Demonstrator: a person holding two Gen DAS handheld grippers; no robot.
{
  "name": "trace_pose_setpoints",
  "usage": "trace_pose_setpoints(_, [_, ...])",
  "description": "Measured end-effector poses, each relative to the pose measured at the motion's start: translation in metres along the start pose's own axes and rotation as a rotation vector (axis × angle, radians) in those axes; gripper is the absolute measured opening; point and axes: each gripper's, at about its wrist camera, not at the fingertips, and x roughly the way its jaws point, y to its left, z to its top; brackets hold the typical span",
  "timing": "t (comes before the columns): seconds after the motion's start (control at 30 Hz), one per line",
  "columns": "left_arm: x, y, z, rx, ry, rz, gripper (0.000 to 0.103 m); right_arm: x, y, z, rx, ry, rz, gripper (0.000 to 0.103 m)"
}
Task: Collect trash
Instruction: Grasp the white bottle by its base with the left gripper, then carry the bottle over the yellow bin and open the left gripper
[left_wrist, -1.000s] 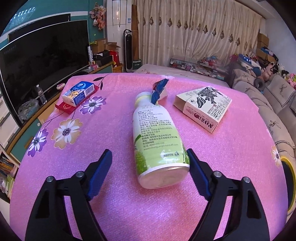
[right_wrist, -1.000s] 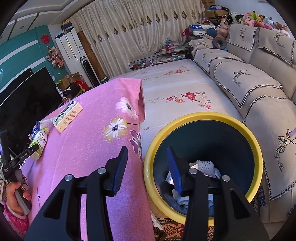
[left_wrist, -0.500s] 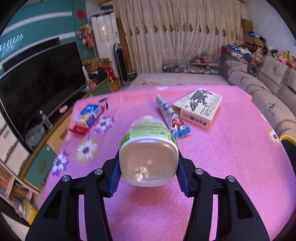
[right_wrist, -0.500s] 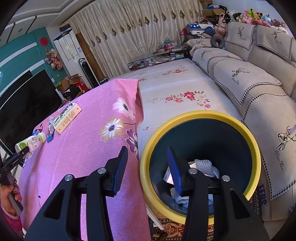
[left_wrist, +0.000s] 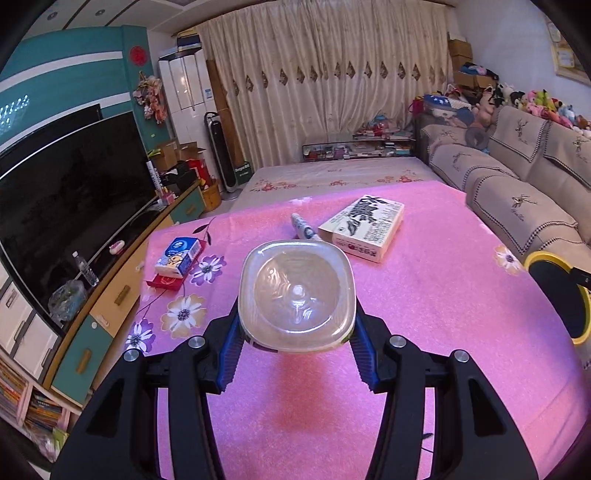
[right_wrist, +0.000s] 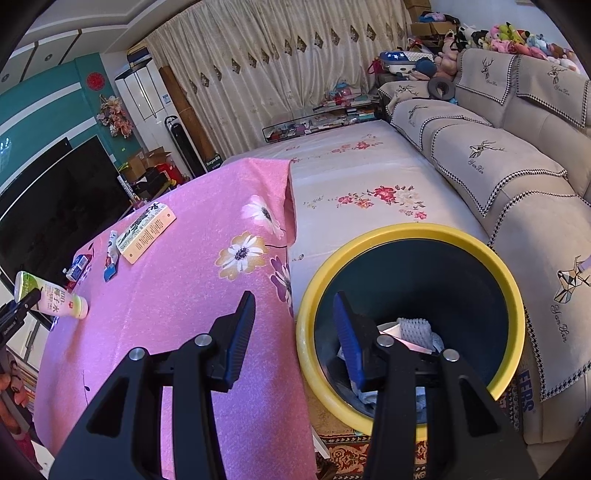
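Observation:
My left gripper (left_wrist: 295, 326) is shut on the white and green plastic bottle (left_wrist: 295, 295) and holds it lifted off the pink cloth (left_wrist: 424, 314), clear base toward the camera. The right wrist view shows the same bottle (right_wrist: 48, 297) in the air at the far left, cap end tilted down toward the cloth. My right gripper (right_wrist: 293, 306) stands open with nothing in it, over the near rim of the yellow-rimmed dark bin (right_wrist: 406, 230). White foam netting (right_wrist: 413, 326) and paper lie in the bin. The bin's rim (left_wrist: 535, 258) also shows at the right edge of the left wrist view.
On the cloth lie a printed carton (left_wrist: 364, 229), a squeezed tube (left_wrist: 303, 227) and a blue tissue pack (left_wrist: 179, 251) on a red packet (left_wrist: 166, 282). A television (left_wrist: 66, 199) on a low cabinet lies left, a sofa (left_wrist: 517, 184) right, and a flowered sheet (right_wrist: 369, 184) beyond the cloth.
My left gripper closed on the bottle where it lay on the cloth and raised it, tipping its base toward the camera. The right gripper stayed by the bin.

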Motion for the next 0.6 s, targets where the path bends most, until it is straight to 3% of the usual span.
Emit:
trace_pose_setpoints(0.3, [-0.037,-0.056,0.013,0.081,-0.036,-0.165,0.051,-0.041,-0.026,-0.015,0.045,-0.06,-0.051,0.042])
trace_pose_setpoints(0.6, [-0.06,-0.154,0.045,0.169,-0.072,-0.393,0.051,-0.08,-0.062,-0.025,0.096,-0.123,-0.108,0.042])
